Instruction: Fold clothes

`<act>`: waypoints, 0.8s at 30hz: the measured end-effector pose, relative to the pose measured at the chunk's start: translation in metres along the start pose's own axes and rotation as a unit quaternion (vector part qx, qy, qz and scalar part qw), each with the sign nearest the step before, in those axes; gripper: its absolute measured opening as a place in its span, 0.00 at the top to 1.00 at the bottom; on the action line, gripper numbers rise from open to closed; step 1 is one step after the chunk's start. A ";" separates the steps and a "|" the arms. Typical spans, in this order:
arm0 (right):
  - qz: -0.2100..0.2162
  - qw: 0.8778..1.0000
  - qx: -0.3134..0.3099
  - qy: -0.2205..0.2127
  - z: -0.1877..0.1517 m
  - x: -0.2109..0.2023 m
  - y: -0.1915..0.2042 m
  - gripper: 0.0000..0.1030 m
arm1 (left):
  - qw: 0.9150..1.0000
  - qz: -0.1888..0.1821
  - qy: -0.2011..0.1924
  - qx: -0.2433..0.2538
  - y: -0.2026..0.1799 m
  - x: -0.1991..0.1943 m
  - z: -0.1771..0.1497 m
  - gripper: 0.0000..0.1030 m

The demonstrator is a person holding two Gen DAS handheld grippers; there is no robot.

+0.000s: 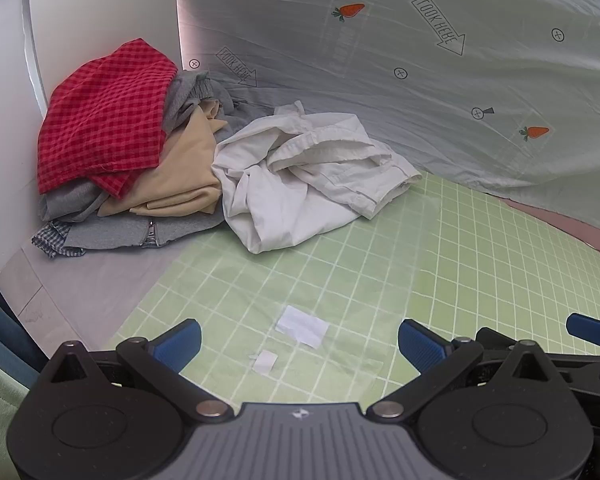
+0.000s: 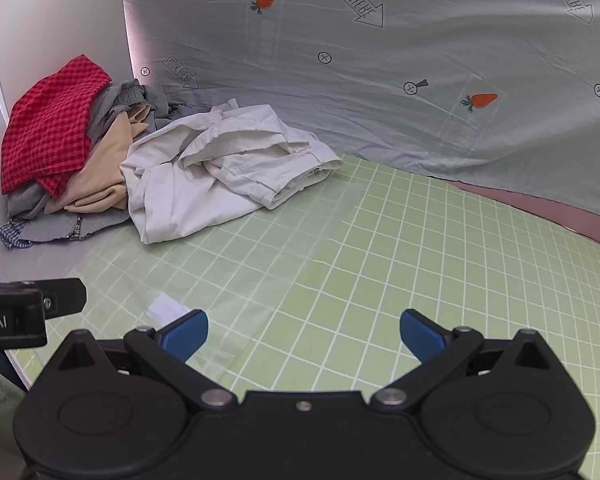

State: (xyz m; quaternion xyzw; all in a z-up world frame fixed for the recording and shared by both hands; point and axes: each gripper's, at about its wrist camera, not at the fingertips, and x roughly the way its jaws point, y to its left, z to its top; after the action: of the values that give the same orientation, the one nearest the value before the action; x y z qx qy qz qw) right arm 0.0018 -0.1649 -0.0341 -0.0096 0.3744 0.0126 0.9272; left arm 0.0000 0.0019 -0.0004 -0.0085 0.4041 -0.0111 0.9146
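Both tongs, left (image 1: 299,344) & right (image 2: 303,334), level w/ jaws apart over green mat (image 2: 380,260).

Left tool (image 1: 300,342): black linkage arms w/ round silver pivot pins, two big black disc housings, grey ribbed centre plate w/ small white logo, blue ribbed pads on the fingertips (image 1: 420,344). Right tool (image 2: 304,334): same black build, but centre plate is plain black w/ one small screw; blue fingertips (image 2: 186,334). At the left edge of right wrist view, left tool's black side block shows a screw and white lettering ending "ot.AI".
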 end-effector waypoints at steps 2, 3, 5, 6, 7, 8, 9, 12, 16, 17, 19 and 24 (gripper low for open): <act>-0.001 1.000 -0.001 0.001 0.001 -0.001 0.001 0.00 | 1.000 0.000 0.000 0.000 0.001 0.000 0.000 0.00; -0.002 1.000 -0.001 0.002 0.001 -0.002 0.002 0.00 | 1.000 0.000 -0.001 0.000 0.002 0.000 0.000 0.00; -0.002 1.000 -0.001 0.002 0.002 -0.002 0.002 0.00 | 1.000 0.001 -0.001 0.000 0.000 0.000 -0.003 0.00; -0.002 1.000 -0.001 0.002 0.002 -0.003 0.003 0.00 | 1.000 0.001 -0.001 0.000 0.001 -0.001 -0.003 0.00; -0.002 1.000 -0.001 0.002 0.002 -0.003 0.004 0.00 | 1.000 0.001 -0.001 -0.001 0.001 0.001 -0.003 0.00; -0.002 1.000 -0.001 0.002 0.001 -0.003 0.004 0.00 | 1.000 0.002 -0.001 -0.001 0.001 0.001 -0.004 0.00; -0.003 1.000 -0.002 0.001 0.000 -0.003 0.004 0.00 | 1.000 0.002 -0.001 -0.002 0.001 0.000 -0.004 0.00; -0.005 1.000 -0.002 0.001 -0.001 -0.001 0.003 0.00 | 1.000 0.001 -0.002 -0.002 0.003 -0.003 -0.005 0.00; -0.007 1.000 -0.001 0.001 -0.004 -0.003 0.003 0.00 | 1.000 -0.002 -0.003 -0.003 0.003 -0.004 -0.006 0.00; -0.007 1.000 -0.001 0.001 -0.004 -0.004 0.002 0.00 | 1.000 -0.002 -0.002 -0.003 0.003 -0.004 -0.005 0.00; -0.007 1.000 -0.001 0.000 -0.004 -0.003 0.003 0.00 | 1.000 -0.002 -0.003 -0.003 0.003 -0.004 -0.005 0.00; -0.007 1.000 0.001 0.000 -0.005 -0.004 0.002 0.00 | 1.000 -0.003 -0.002 -0.002 0.005 -0.005 -0.006 0.00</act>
State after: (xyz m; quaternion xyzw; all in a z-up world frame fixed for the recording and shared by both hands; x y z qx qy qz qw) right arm -0.0045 -0.1633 -0.0352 -0.0113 0.3741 0.0057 0.9273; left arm -0.0078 0.0073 -0.0008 -0.0118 0.4026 -0.0131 0.9152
